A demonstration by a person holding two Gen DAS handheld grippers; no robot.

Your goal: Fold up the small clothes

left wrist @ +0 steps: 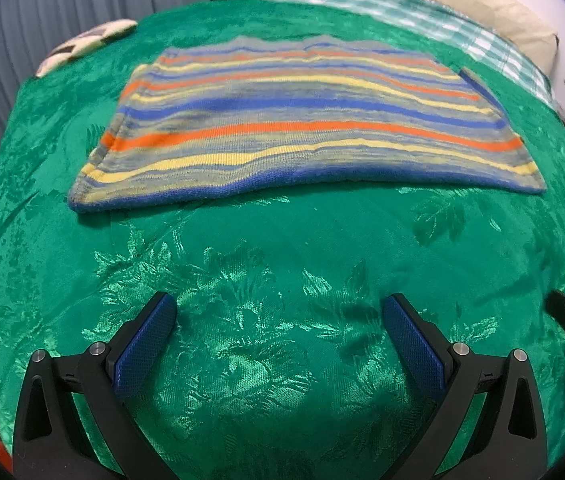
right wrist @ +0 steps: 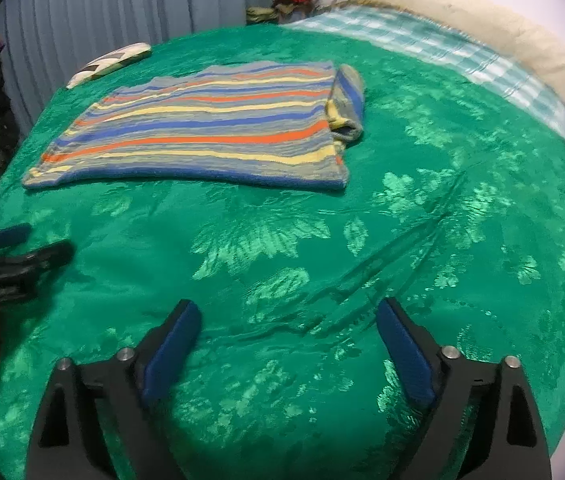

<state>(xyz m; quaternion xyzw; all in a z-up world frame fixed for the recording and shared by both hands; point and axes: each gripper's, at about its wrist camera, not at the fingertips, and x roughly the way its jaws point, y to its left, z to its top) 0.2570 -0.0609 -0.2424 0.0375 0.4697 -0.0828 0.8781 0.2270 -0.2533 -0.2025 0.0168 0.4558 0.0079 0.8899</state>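
garment: striped knit top [left wrist: 306, 120] lies flat on the green bedspread [left wrist: 282, 264], upper centre of left wrist view, upper left of right wrist view; blue hem edge faces the grippers.
fold state: looks partly folded. Right wrist view shows a sleeve or side panel [right wrist: 347, 100] turned in along its right edge, probably to square the shape before the next fold.
left gripper [left wrist: 278, 316]: jaws spread wide, nothing between them, only bedspread below; well apart from the top.
right gripper [right wrist: 288, 320]: jaws released, empty, over wrinkled bedspread at lower centre; also short of the hem.
why there: both sit back from the hem, likely lining up to take its two near corners.
background: checked blanket [right wrist: 442, 48] and cream pillow [right wrist: 502, 32] upper right; patterned flat item [left wrist: 86, 44] upper left, unclear what.
risk: knit is soft, so the hem may bunch if gripped unevenly.
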